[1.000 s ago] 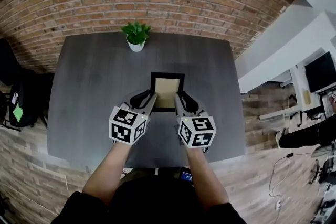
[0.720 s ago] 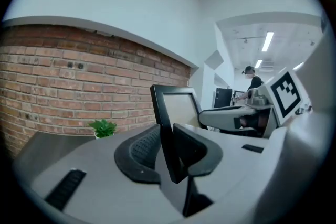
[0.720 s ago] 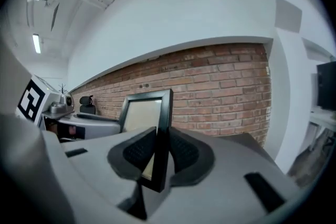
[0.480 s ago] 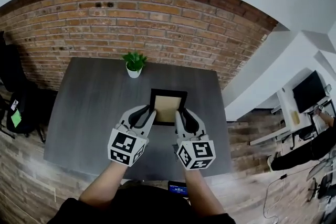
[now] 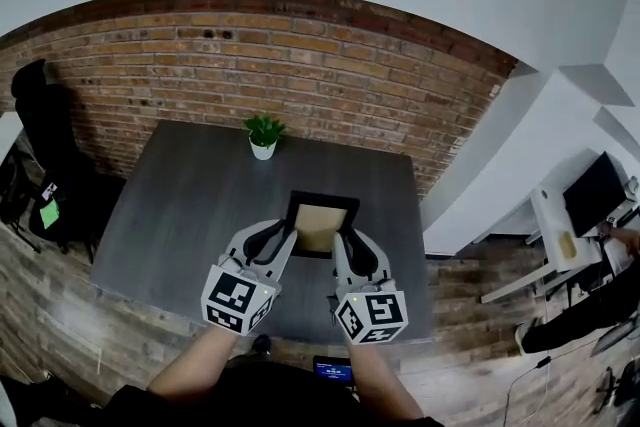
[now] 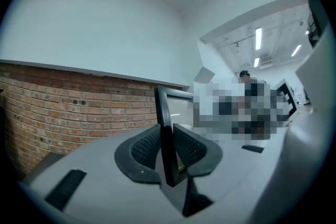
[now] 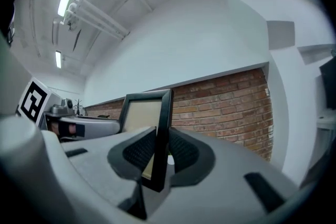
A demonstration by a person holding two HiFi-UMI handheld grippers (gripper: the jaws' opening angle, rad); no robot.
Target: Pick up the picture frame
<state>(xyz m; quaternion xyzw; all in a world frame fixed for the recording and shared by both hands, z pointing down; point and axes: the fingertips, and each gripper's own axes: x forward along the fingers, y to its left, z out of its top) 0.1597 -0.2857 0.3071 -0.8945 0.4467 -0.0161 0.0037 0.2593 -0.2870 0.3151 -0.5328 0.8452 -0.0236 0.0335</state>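
Picture frame (image 5: 320, 218): light, rigid, probably fragile; clamped at its side rails by left gripper (image 5: 291, 219) and right gripper (image 5: 339, 239)

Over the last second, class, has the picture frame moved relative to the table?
Yes. The picture frame has risen off the table towards the camera: it now looks larger against the tabletop than before.

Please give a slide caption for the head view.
The left gripper and the right gripper clamp the picture frame by its sides, over the dark table.
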